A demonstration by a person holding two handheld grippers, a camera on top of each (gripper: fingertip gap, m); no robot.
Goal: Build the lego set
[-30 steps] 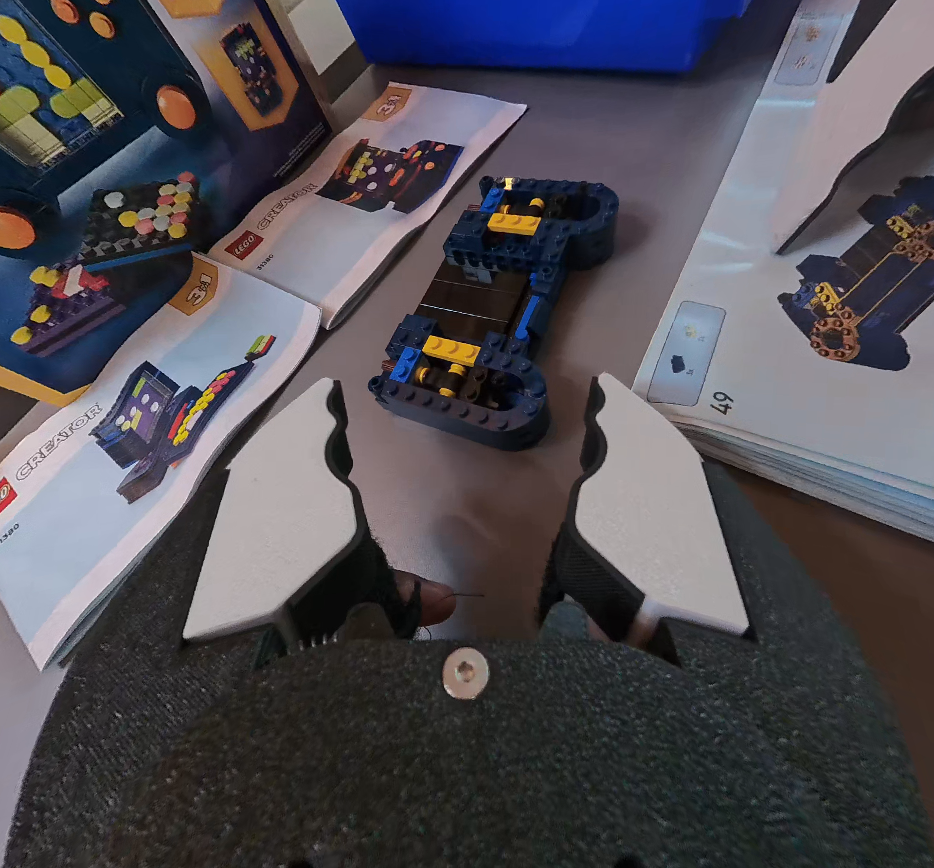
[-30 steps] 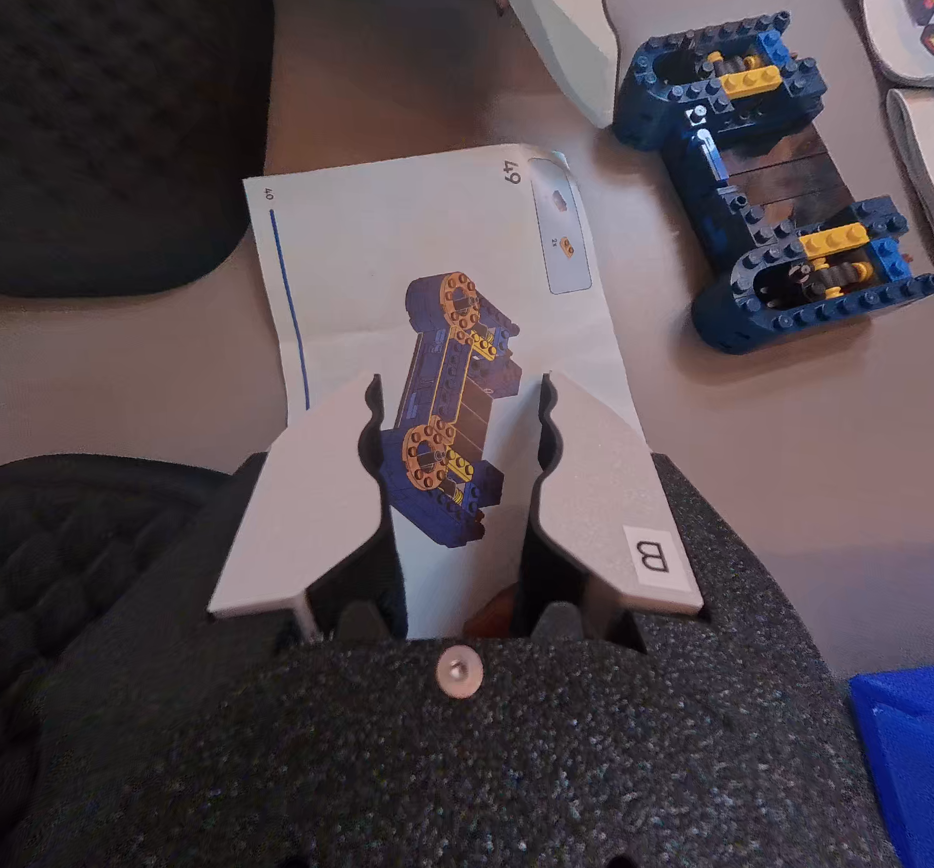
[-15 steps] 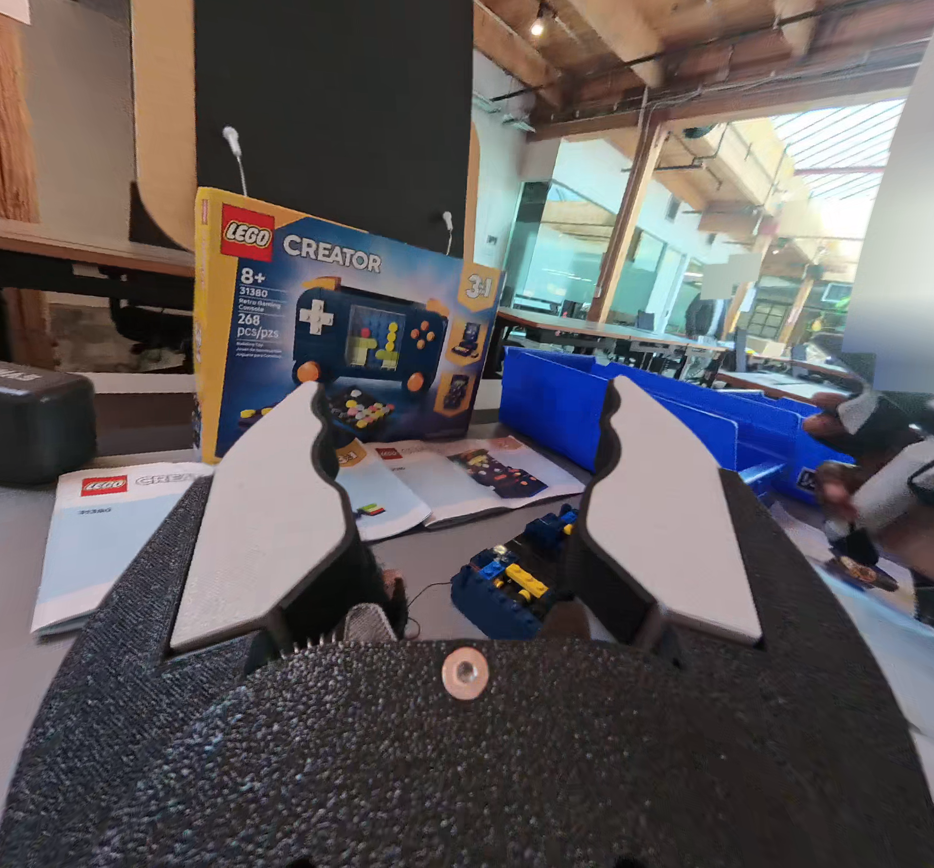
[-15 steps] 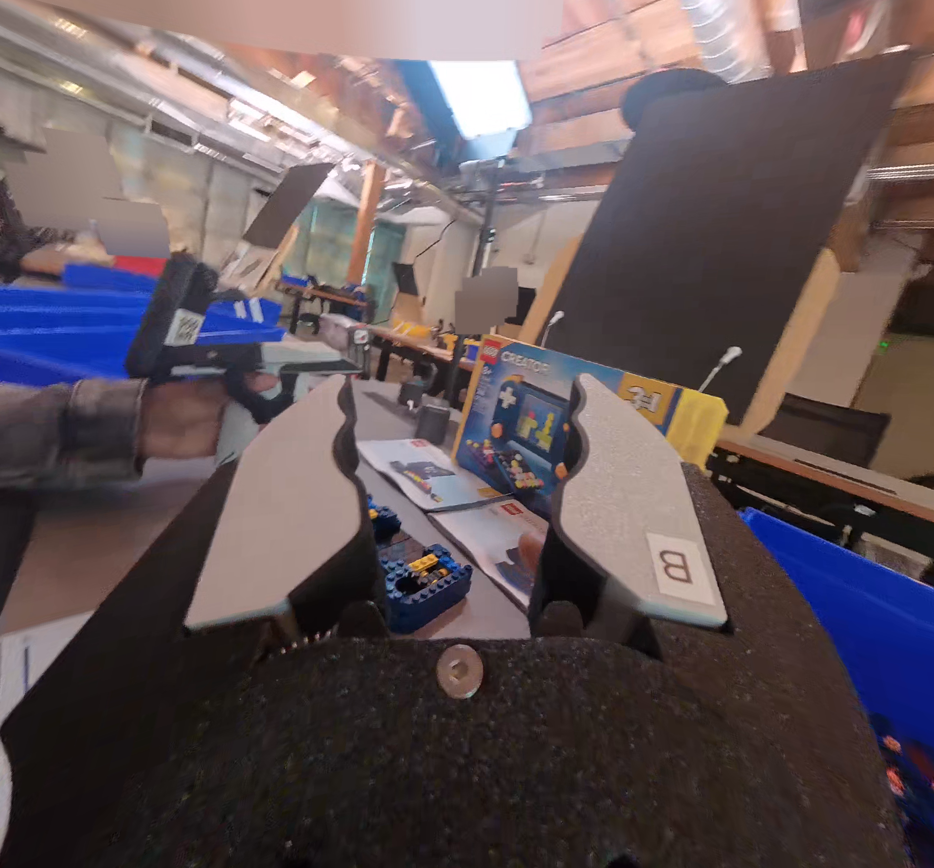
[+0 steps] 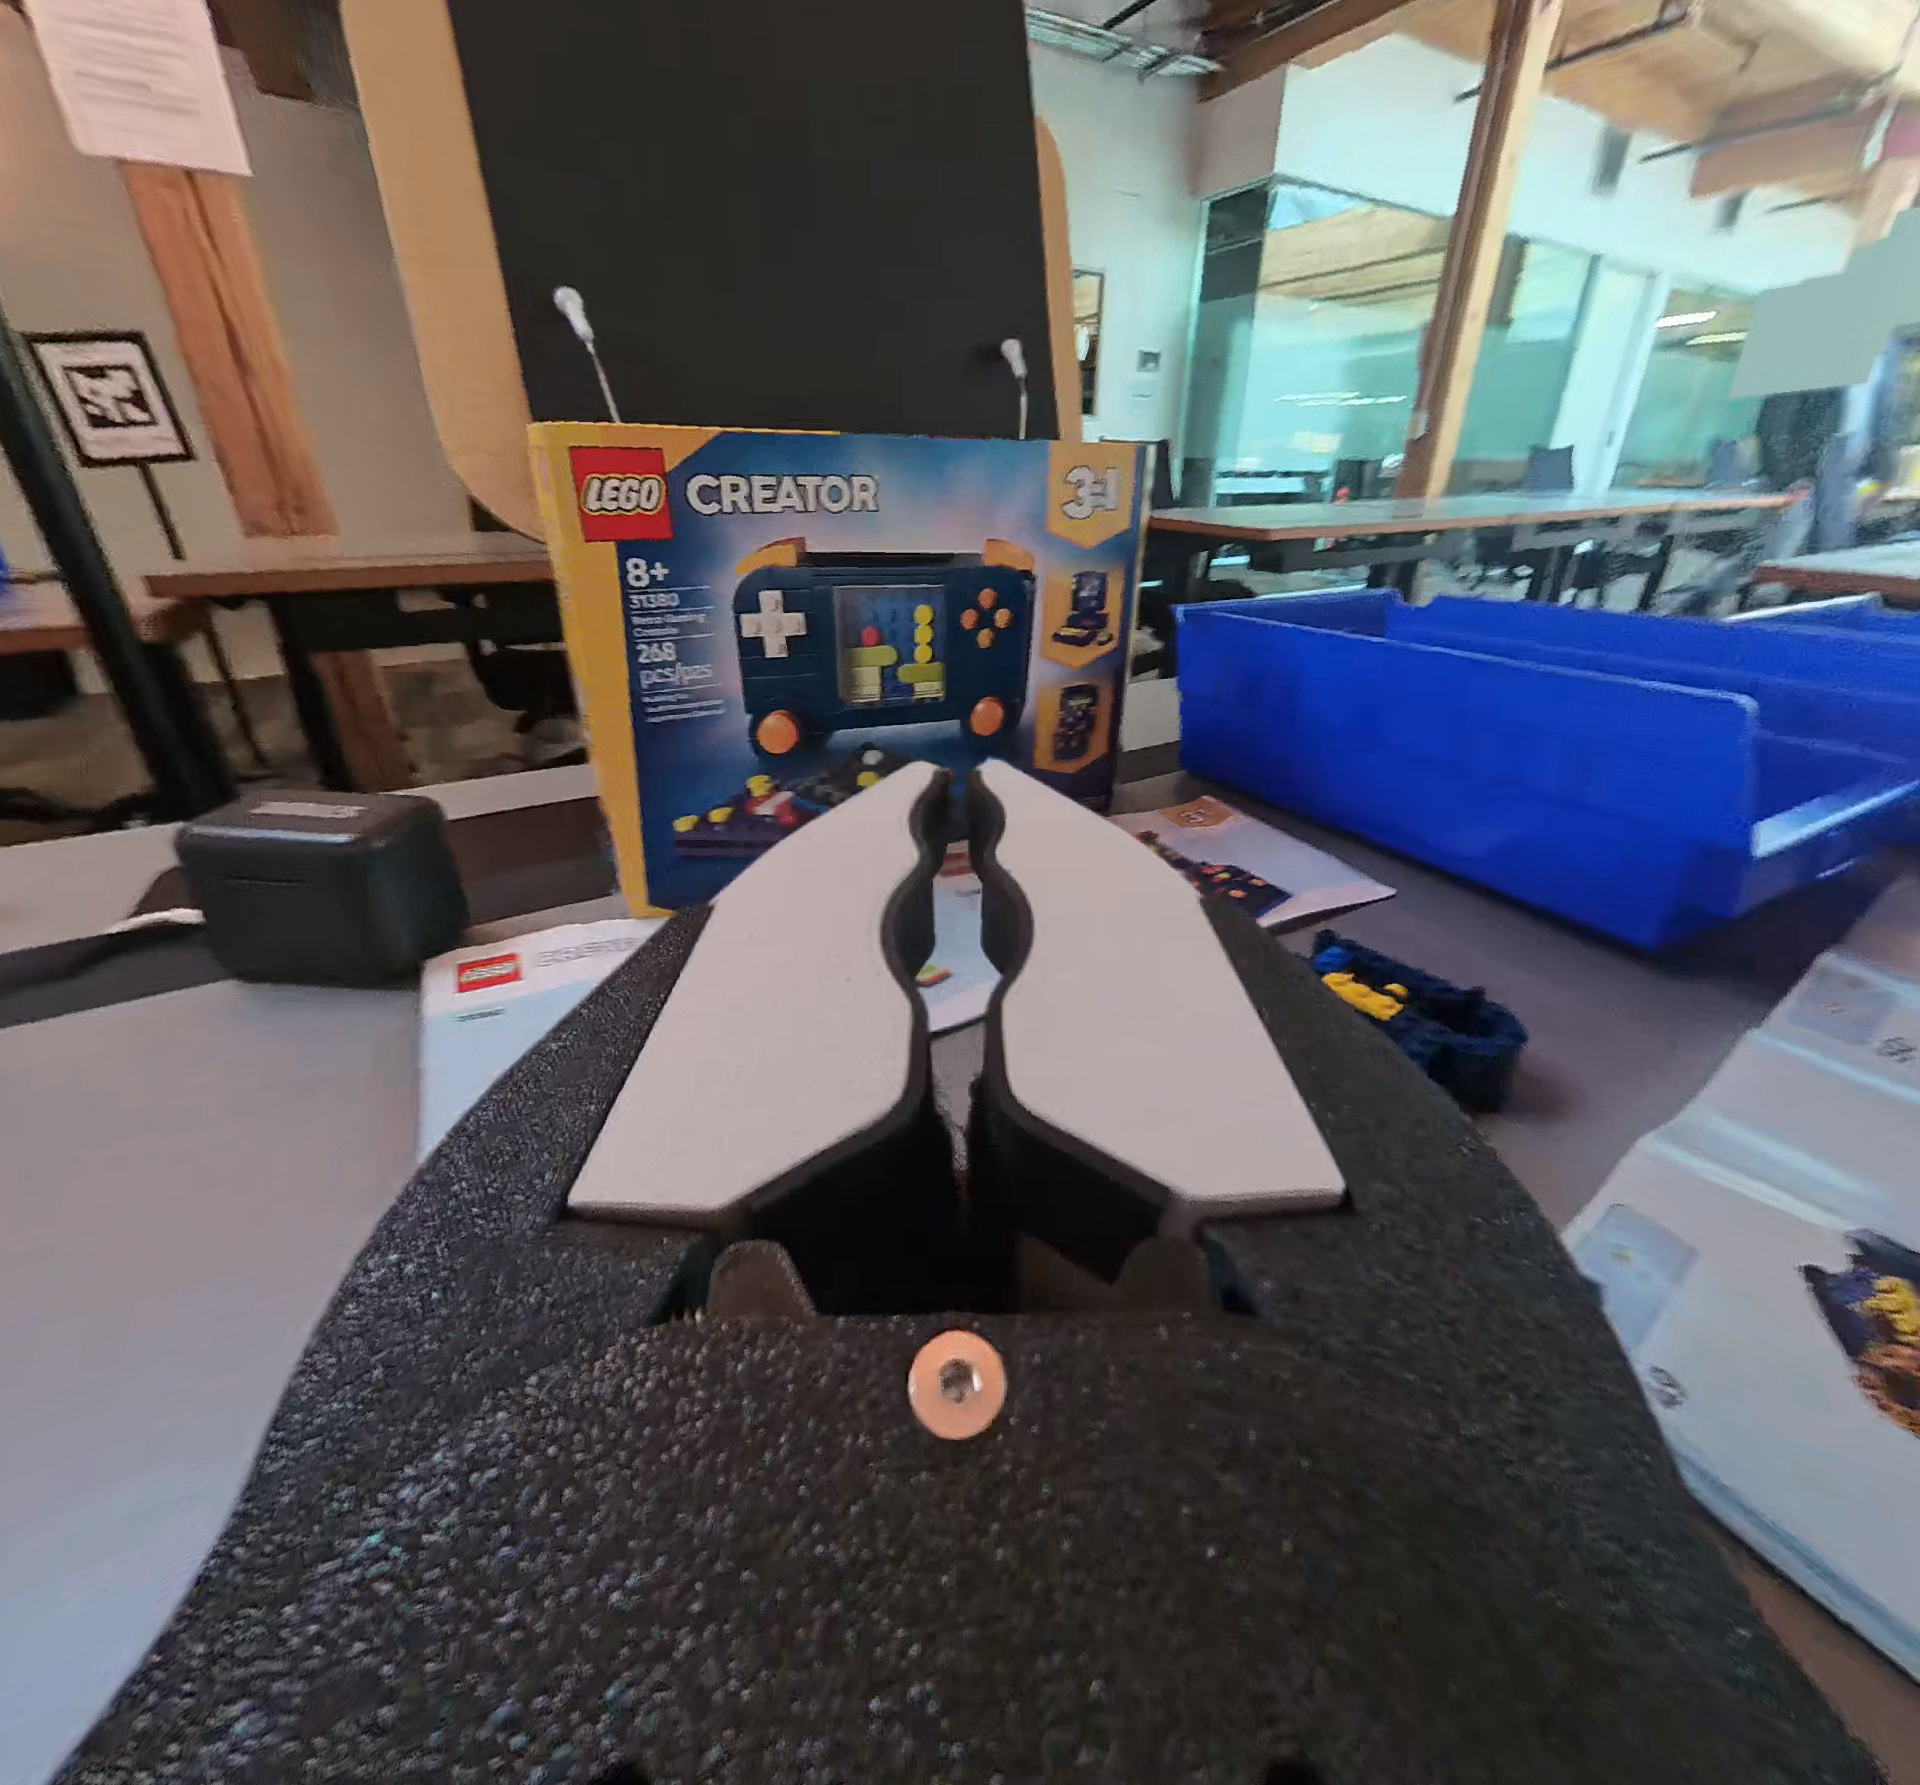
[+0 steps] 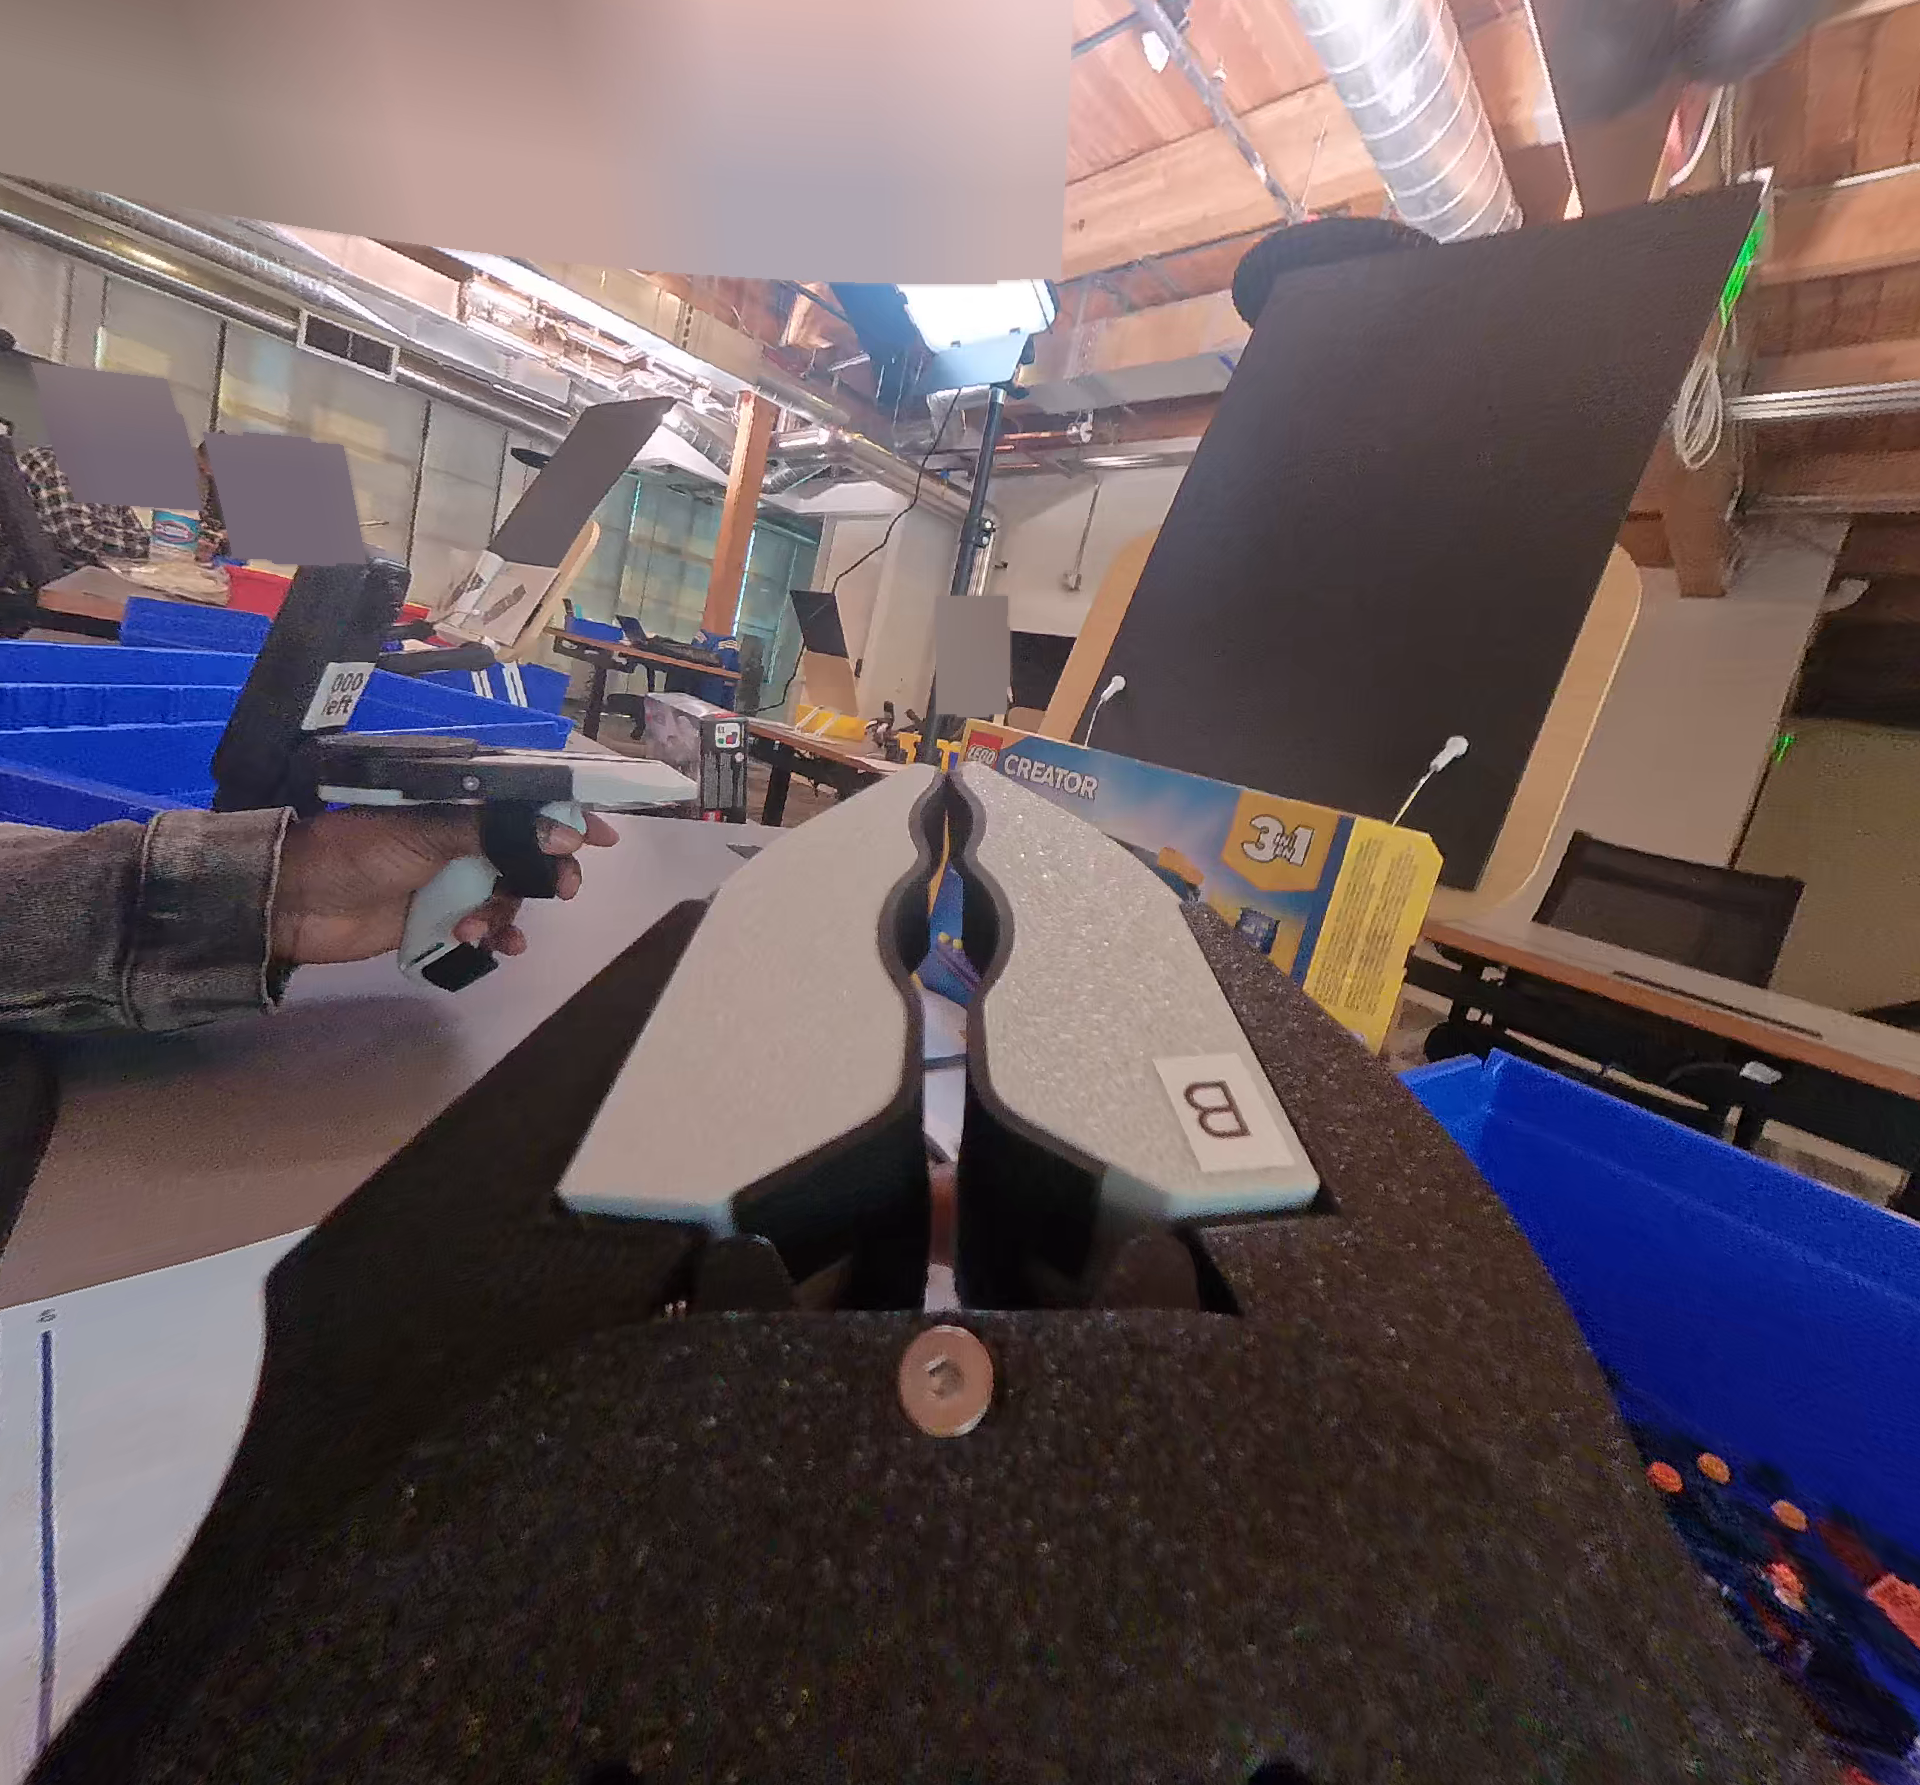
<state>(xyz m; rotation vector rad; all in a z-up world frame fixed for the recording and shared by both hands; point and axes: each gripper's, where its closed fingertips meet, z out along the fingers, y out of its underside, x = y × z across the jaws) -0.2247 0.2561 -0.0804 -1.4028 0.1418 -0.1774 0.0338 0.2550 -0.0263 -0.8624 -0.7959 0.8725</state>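
Left wrist view: the left hand-held gripper (image 5: 958, 785) is raised level above the tabletop (image 5: 208, 1164), its two grey fingers (image 5: 790, 987) drawn together until the tips almost meet, with nothing between them.
Right wrist view: the right hand-held gripper (image 6: 948, 785) is also lifted and level, its fingers (image 6: 1091, 987) closed tip to tip on nothing.
Other gripper seen: in the right wrist view the left hand-held gripper shows at the left, held by a hand (image 6: 353, 888) in a dark sleeve (image 6: 135, 914).
Box: a toy brick box (image 5: 842, 634) with a yellow edge stands upright on the tabletop straight ahead of the left fingertips, in front of a black board (image 5: 727, 125); the right wrist view sees the same box (image 6: 1247, 862) at an angle behind its fingertips.
Brick model: a dark blue and yellow brick build (image 5: 1413, 1008) lies on the tabletop to the right of the left hand-held gripper, apart from it and blurred.
Booklets: small instruction booklets (image 5: 1247, 868) lie flat between the box and the gripper; a larger open booklet (image 5: 1766, 1268) lies at the right.
Bins: a blue bin (image 5: 1538, 748) sits right of the box; another blue bin (image 6: 1714, 1247) holding small bricks is right of the right hand-held gripper.
Black case: a small black case (image 5: 322, 883) sits left of the box.
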